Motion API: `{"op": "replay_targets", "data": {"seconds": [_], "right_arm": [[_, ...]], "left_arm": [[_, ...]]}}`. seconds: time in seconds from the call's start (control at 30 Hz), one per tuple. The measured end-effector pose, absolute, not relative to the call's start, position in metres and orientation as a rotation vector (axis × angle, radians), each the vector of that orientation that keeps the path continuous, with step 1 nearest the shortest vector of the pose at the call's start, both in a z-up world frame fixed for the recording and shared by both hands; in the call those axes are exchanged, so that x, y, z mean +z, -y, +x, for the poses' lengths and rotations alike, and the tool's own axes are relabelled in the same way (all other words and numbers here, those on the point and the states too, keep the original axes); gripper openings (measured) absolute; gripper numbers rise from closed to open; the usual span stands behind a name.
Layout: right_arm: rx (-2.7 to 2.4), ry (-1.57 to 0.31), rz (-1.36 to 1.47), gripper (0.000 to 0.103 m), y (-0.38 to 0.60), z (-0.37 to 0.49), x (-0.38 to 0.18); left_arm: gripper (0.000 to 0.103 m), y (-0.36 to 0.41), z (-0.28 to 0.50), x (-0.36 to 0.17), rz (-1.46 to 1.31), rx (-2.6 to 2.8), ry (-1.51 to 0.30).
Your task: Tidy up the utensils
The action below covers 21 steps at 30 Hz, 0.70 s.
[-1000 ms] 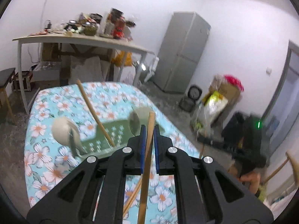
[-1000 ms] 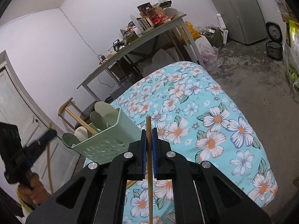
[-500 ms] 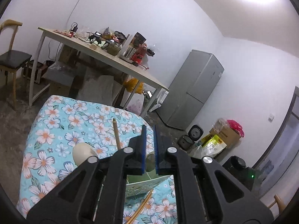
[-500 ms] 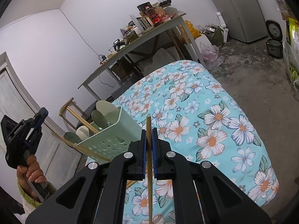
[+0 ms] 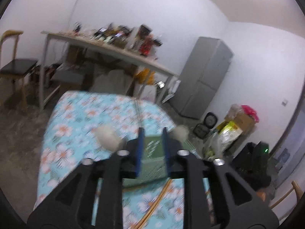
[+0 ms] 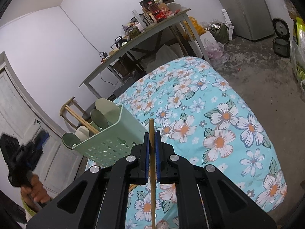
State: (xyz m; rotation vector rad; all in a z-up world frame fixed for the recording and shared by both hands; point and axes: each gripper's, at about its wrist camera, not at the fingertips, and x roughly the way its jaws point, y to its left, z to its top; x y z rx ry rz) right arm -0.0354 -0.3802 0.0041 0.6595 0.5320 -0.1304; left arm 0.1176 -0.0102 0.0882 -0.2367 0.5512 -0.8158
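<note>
A pale green utensil caddy (image 6: 114, 145) stands on the floral-cloth table (image 6: 219, 114). It holds several spoons (image 6: 99, 117) and a wooden chopstick (image 6: 83, 121). My right gripper (image 6: 152, 133) is shut on another chopstick (image 6: 152, 171), just right of the caddy. In the blurred left wrist view my left gripper (image 5: 152, 131) hangs near and above the caddy (image 5: 152, 148). Its jaws are opening and nothing is between them. More chopsticks (image 5: 154, 206) lie on the cloth under it. In the right wrist view a hand (image 6: 34, 189) holds the left gripper (image 6: 24, 152) left of the caddy.
A long cluttered table (image 6: 137, 38) stands behind, with a wooden chair (image 5: 15, 66) beside it. A grey fridge (image 5: 204, 80), a rice cooker (image 6: 281, 45) and bags (image 5: 232, 129) sit on the floor to the right.
My left gripper has let go of the chopstick it held, drawn back from the caddy, and its jaws have parted. My right gripper has kept still with its chopstick.
</note>
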Motion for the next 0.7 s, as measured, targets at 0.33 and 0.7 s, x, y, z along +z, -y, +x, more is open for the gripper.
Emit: {"op": "replay_targets", "data": {"seconds": [0.33,0.7], "right_arm": [[-0.126,-0.585,0.680,0.006,0.385,-0.014,-0.014],[-0.131,-0.602,0.697,0.006,0.390,-0.008,-0.024]], "left_arm": [[0.036,-0.070,0.158,-0.036,-0.668,-0.587,-0.973],[0.036,-0.091,0.191,-0.118,-1.094,-0.377,-1.169]]}}
